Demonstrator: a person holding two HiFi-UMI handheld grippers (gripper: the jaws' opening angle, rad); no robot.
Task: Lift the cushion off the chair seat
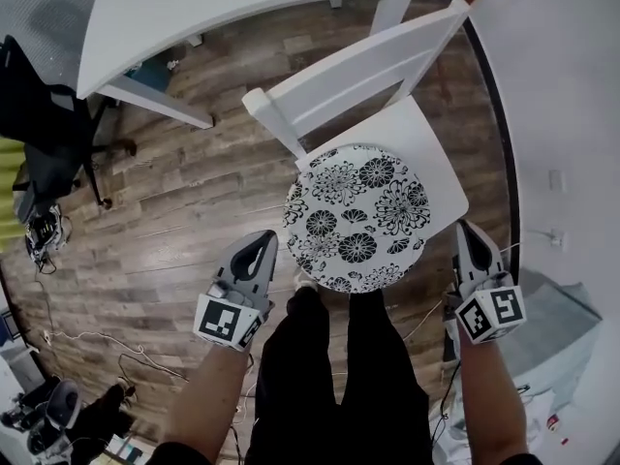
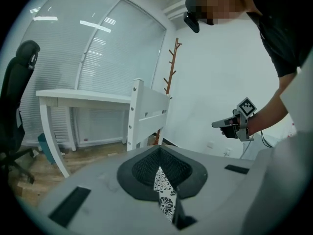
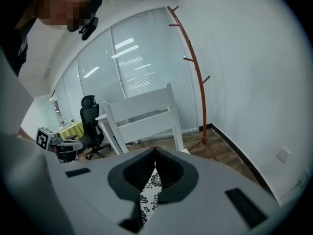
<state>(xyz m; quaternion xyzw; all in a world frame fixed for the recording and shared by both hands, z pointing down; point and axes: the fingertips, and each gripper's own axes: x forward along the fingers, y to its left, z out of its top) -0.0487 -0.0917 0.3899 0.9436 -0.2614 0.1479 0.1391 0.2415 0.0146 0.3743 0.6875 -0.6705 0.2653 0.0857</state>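
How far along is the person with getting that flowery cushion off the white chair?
Done: nothing yet; the cushion lies flat on the chair seat. In hand: the left tongs and right tongs sit at either side of it, both shut and empty, apart from its edge. Left: open the tongs, grip the cushion and lift it clear.

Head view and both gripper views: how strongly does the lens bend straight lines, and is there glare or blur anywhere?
Head view: strong fisheye, the white table and the dark baseboard curve; the cushion is sharp and evenly lit. Left gripper view: black rounded corners, and lamp reflections streak the glass wall. Right gripper view: the coat stand bows and the background stays sharp.
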